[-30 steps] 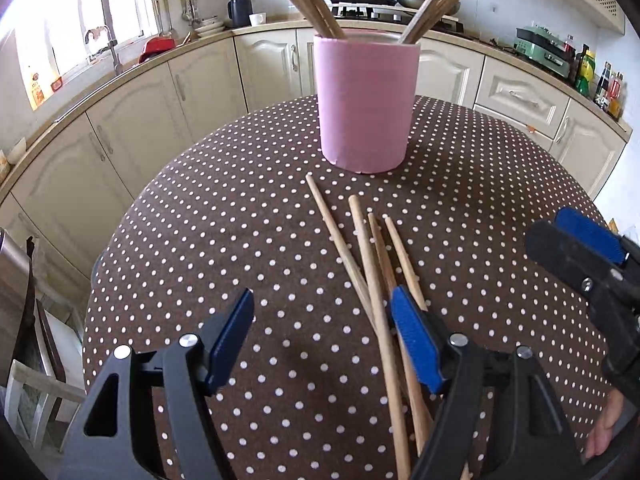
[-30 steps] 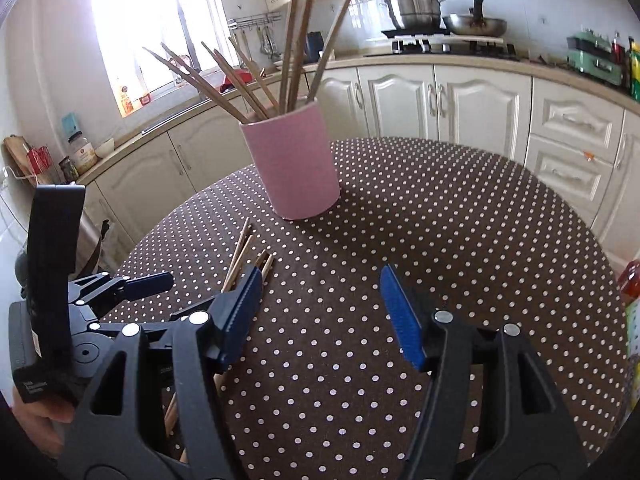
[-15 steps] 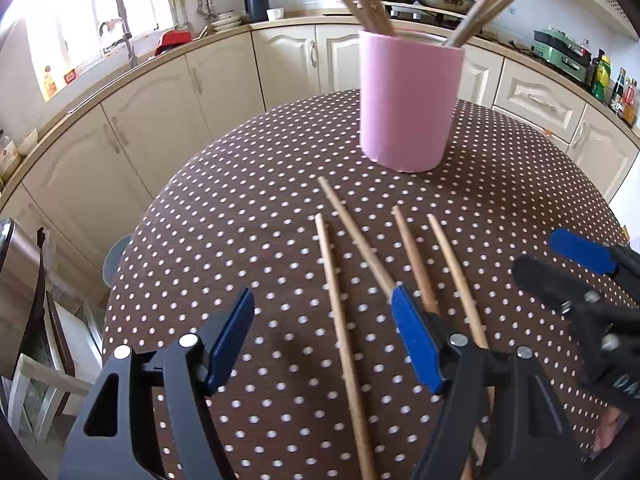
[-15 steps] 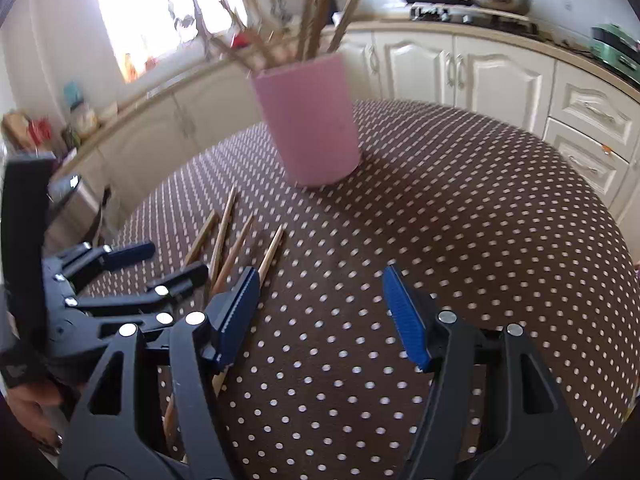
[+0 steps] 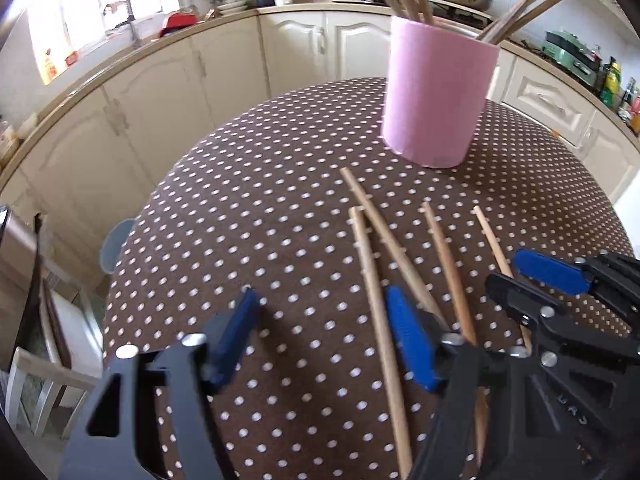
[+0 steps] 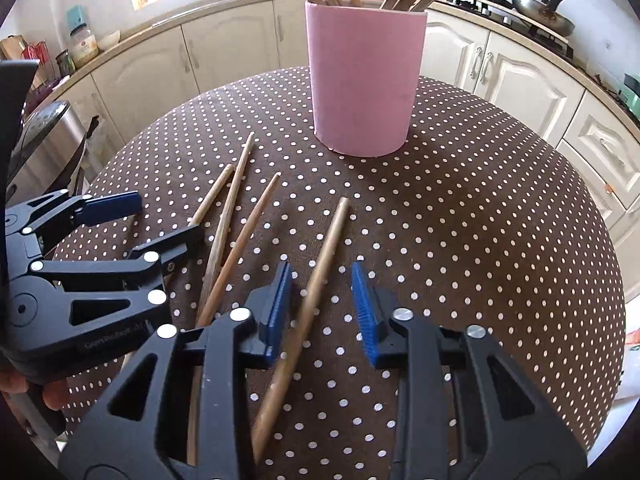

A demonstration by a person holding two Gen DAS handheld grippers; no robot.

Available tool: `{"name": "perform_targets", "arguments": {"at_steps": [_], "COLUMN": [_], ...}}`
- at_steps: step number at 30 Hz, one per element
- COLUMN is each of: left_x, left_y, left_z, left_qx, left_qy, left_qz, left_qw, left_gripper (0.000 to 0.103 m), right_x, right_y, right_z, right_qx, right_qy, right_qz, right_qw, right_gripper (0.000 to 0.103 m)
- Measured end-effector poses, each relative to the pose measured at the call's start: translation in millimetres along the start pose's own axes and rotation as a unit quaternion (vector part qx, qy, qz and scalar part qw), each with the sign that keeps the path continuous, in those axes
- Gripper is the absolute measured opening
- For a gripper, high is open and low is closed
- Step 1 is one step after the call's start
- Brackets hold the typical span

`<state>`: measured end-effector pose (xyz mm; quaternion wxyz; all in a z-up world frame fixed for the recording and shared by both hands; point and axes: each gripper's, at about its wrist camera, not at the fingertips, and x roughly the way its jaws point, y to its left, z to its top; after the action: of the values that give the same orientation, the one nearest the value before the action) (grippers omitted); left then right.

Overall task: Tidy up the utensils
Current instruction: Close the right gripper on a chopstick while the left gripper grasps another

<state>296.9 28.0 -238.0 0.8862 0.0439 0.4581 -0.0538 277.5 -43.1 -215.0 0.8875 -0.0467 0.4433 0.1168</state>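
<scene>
Several wooden chopsticks [image 5: 374,280] lie side by side on the polka-dot table, in front of a pink holder [image 5: 436,96] that has more chopsticks standing in it. My left gripper [image 5: 320,336] is open just above the table, its right finger over the chopsticks. My right gripper [image 6: 320,304] is open with its blue pads on either side of the rightmost chopstick [image 6: 316,284], not touching it. The pink holder [image 6: 364,76] stands beyond. Each gripper shows in the other's view.
The round table with the brown dotted cloth [image 6: 480,220] drops off on all sides. Cream kitchen cabinets [image 5: 200,92] and a counter curve behind it. A chair [image 5: 36,360] stands at the left, below the table edge.
My right gripper has moved left and down over the chopsticks and its jaws have narrowed around the rightmost one. My left gripper has shifted left. The chopsticks lie more spread apart.
</scene>
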Motion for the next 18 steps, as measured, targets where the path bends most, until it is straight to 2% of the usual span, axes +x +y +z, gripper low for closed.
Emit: {"name": "perform_targets", "arguments": {"at_steps": [1,2,3,7,12,18], "left_x": [0,1,1,5,1,-37], "left_y": [-2,-4,-7,-13,-11,-8], "left_z": [3,7,10,16,22,31], "left_qx": [0.006,0.013,0.018,0.027,0.013,0.012], "left_qy": [0.002,0.006,0.011,0.014,0.007,-0.036], "left_qz": [-0.005,-0.011,-0.016,-0.014,-0.02,-0.03], "left_qw": [1.0,0.9998,0.9996,0.9994,0.9997,0.9988], "left_gripper": [0.04,0.022,0.009,0.006,0.006,0.006], "right_x": [1,2,3,6,3,-29], "right_y": [0,0,0,-5,-21,-35], "right_z": [2,4,6,13,15,21], "right_qx": [-0.003,-0.003,-0.004,-0.005,0.012,0.025], "right_qy": [0.003,0.005,0.008,0.017,0.021,-0.017], "right_qz": [-0.001,-0.001,0.0,0.016,0.043,0.057], "right_qw": [1.0,1.0,1.0,1.0,0.999,0.998], "right_gripper": [0.02,0.015,0.011,0.008,0.006,0.006]}}
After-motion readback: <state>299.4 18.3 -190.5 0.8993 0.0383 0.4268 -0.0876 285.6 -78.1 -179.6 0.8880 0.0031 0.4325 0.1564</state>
